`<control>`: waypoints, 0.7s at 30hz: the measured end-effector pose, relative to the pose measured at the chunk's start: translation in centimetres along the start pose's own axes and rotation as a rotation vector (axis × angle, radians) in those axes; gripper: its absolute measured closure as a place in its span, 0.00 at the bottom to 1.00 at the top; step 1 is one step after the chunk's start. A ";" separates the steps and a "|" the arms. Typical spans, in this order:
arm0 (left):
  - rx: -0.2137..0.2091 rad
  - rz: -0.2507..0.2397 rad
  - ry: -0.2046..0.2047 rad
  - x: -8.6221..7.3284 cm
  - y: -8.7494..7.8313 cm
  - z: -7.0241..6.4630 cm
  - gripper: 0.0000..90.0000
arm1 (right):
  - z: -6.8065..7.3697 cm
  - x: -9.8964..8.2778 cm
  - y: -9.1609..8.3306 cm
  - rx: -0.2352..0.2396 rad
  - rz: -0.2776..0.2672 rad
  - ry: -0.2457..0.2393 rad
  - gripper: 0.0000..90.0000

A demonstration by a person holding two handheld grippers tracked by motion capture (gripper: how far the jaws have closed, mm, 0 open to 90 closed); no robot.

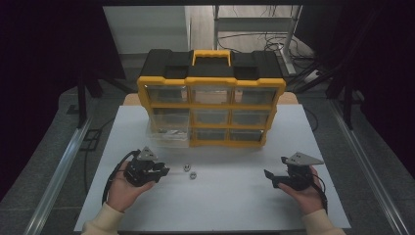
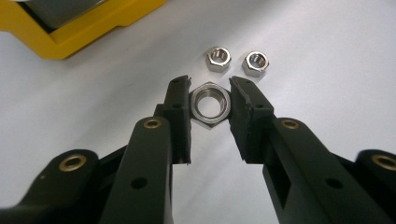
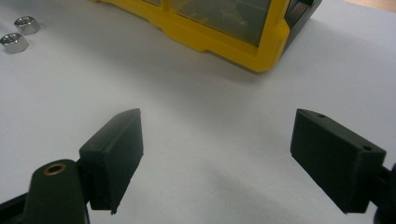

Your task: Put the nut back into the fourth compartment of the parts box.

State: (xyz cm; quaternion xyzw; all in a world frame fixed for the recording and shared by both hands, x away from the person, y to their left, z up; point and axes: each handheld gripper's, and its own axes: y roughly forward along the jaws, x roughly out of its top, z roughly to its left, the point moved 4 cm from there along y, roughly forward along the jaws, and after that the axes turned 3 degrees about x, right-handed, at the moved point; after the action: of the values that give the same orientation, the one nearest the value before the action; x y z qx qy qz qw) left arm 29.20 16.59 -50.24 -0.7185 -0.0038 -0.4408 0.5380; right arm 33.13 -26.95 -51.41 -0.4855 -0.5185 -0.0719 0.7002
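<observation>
Left gripper view: we clamp 1 steel hex nut (image 2: 211, 103) in the left gripper (image 2: 210, 95).
Right gripper (image 3: 217, 140): wide, empty.
Remaining: we judge 2 small steel hex nuts (image 2: 218, 58) unsorted.

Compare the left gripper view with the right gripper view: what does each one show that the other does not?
Left gripper view alone: a large nut between the nearly closed left claw; the grip is not clear. Right gripper view alone: the wide-open right claw, with nothing in it, and the organizer's clear drawers. Both: two small nuts, the yellow organizer, the white table.
</observation>
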 end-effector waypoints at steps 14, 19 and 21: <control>0.022 -0.033 -0.041 -0.1 -1.3 1.3 0.78 | 0.0 0.0 0.0 0.000 0.001 -0.001 0.19; 0.022 -0.052 -0.060 -0.1 -1.9 1.9 0.78 | 0.0 0.0 0.0 0.000 0.001 -0.001 0.20; 0.027 -0.057 -0.065 -0.2 -2.1 2.1 0.78 | 0.0 0.0 0.1 0.000 0.001 -0.001 0.19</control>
State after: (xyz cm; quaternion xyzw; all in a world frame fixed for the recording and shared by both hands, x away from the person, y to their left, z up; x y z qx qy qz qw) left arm 29.42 19.24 -48.79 -0.7248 -0.0479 -0.4321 0.5345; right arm 33.14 -26.90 -51.45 -0.4857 -0.5186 -0.0711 0.7000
